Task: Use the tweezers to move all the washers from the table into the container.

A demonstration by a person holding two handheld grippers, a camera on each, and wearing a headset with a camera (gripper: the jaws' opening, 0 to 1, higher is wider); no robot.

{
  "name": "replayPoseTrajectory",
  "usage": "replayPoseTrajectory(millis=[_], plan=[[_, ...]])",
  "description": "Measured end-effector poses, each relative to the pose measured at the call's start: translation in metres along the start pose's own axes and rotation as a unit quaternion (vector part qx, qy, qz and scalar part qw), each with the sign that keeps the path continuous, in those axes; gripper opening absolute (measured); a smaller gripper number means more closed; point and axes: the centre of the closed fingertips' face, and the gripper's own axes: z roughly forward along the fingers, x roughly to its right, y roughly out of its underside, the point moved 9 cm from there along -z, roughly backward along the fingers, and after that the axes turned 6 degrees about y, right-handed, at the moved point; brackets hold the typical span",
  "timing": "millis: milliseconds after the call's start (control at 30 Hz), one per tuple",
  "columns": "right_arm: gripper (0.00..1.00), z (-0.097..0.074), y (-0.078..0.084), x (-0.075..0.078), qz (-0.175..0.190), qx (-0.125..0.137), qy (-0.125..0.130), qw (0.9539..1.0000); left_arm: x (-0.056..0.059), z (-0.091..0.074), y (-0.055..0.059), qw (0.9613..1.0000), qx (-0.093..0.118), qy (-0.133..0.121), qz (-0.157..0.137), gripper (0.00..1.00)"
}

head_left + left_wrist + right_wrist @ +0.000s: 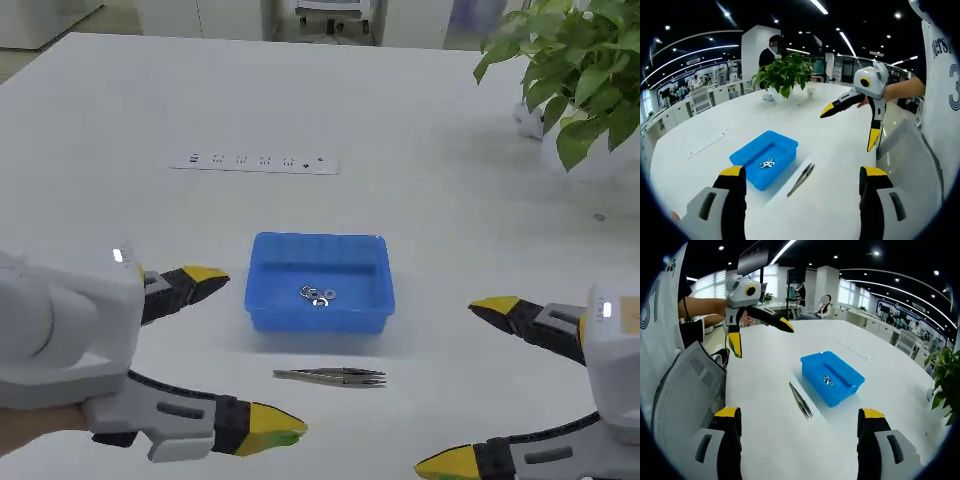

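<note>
1. Counter (450,200): white and broad. A power strip (255,163) lay toward its far side, and a plant (570,60) stood at the far right.
2. Container (318,320): a blue open tray at mid-counter, between the two claws.
3. Washers (318,295): a small metal cluster rested on the container floor near its centre. None could be made out on the counter.
4. Tweezers (330,376): lay flat on the counter just in front of the container's near wall, roughly parallel to it and touched by neither claw.
5. Left claw (262,352): jaws stood wide apart and empty, to the left of the container.
6. Right claw (445,384): jaws were likewise spread and empty, to the right of the tweezers.
7. Handling, as judged:
   - The tweezers looked thin, light, springy and slick, and lying flat they offered little to catch. The best hold was likely across both arms near mid-length, so that closing would pinch the tips.
   - The washers looked small, hard and prone to slip. They were best nipped by the rim.
</note>
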Motion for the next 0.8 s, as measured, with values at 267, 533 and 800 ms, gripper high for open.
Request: replayPoseTrajectory(millis=[267, 533, 800], plan=[[1.00, -0.002, -0.005, -0.005, -0.018, -0.007, 0.001, 0.9998, 0.004, -0.018, -0.007, 0.9997, 0.003, -0.018, 0.014, 0.99], [1.00, -0.002, -0.008, -0.015, -0.019, -0.014, -0.001, 0.9997, 0.006, -0.030, -0.008, 0.9991, 0.028, -0.030, -0.007, 0.99], [1.00, -0.008, -0.010, -0.021, -0.033, -0.015, 0.001, 0.9994, 0.016, -0.031, -0.006, 0.9994, 0.005, -0.034, -0.001, 0.99]])
